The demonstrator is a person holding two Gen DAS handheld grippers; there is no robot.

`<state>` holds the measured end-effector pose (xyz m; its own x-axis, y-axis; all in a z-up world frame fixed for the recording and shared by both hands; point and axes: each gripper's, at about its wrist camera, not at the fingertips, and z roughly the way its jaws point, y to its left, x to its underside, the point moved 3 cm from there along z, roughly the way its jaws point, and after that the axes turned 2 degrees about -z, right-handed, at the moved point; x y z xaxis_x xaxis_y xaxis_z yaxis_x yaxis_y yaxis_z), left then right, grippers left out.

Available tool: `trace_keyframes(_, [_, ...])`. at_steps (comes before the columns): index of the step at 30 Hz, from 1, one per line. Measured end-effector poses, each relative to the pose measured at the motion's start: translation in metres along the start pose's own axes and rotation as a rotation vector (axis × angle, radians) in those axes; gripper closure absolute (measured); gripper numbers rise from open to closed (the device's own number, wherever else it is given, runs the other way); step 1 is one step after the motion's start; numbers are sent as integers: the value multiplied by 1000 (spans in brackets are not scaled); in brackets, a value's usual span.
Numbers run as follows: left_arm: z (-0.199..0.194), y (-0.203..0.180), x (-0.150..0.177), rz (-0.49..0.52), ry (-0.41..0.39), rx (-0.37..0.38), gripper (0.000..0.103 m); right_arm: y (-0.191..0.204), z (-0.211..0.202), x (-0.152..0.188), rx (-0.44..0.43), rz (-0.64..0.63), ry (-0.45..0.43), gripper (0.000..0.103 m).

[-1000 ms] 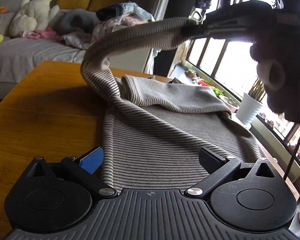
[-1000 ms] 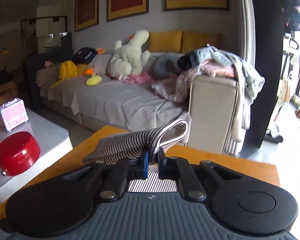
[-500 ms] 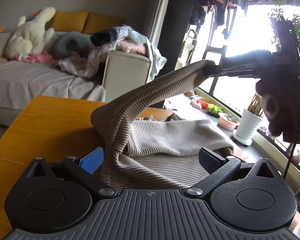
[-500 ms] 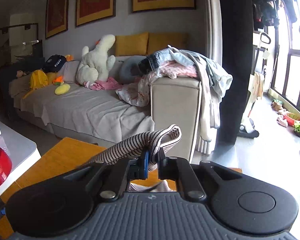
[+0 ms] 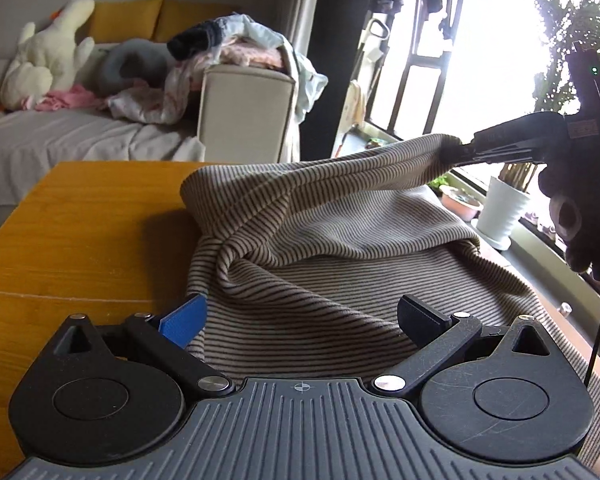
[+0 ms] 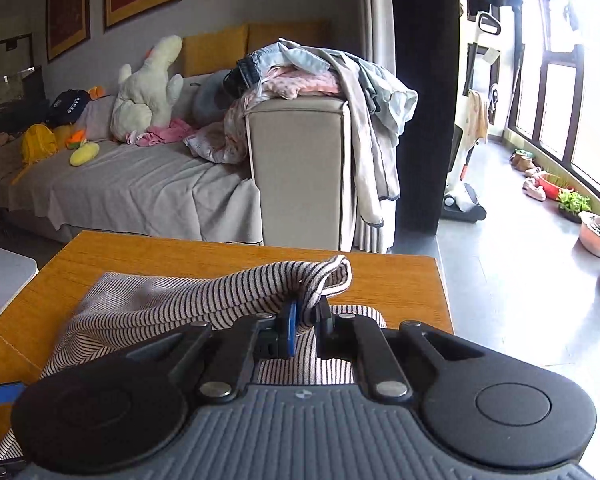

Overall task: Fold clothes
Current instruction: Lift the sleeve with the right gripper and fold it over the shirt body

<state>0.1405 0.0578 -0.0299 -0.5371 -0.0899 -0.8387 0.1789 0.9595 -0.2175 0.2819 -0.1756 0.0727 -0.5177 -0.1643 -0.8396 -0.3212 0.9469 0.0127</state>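
Two matching handheld grippers: left gripper (image 5: 300, 314) and right gripper (image 6: 305, 320), each with a ribbed grey housing marked by a small crosshair, flanked by two round black discs. Black linkage arms fastened with silver screws, ending in fingers (image 5: 422, 316) with blue pads (image 5: 184, 318). Thin black cable (image 5: 598, 336) hanging beside a dark glove (image 5: 576, 216).

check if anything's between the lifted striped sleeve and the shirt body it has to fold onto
Nothing visible does. The right tool holds the sleeve above the shirt body, whose surface is bare; the open left tool sits at its near edge.
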Motion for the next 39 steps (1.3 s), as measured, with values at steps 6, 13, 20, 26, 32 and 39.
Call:
trace_keyframes(6, [2,1,0,-6,18,-8,0,-4,-13,-2,-5,8,-25,94])
trace_keyframes(13, [3,3,1,-26,24,-9,0,1,-24,-14,-27,2,-65,93])
trace_keyframes(20, [3,3,2,-32,37,-13,0,-4,-13,-11,16,8,17,89])
trace_keyframes(26, [4,3,2,-31,58,-17,0,-25,-13,11,78,71,41,72])
trace_keyframes(32, [7,-5,3,27,89,-31,0,-39,6,14,-38,227,8,49])
trace_keyframes(39, [8,-15,-16,86,58,1,0,-12,14,24,-100,148,-43,96])
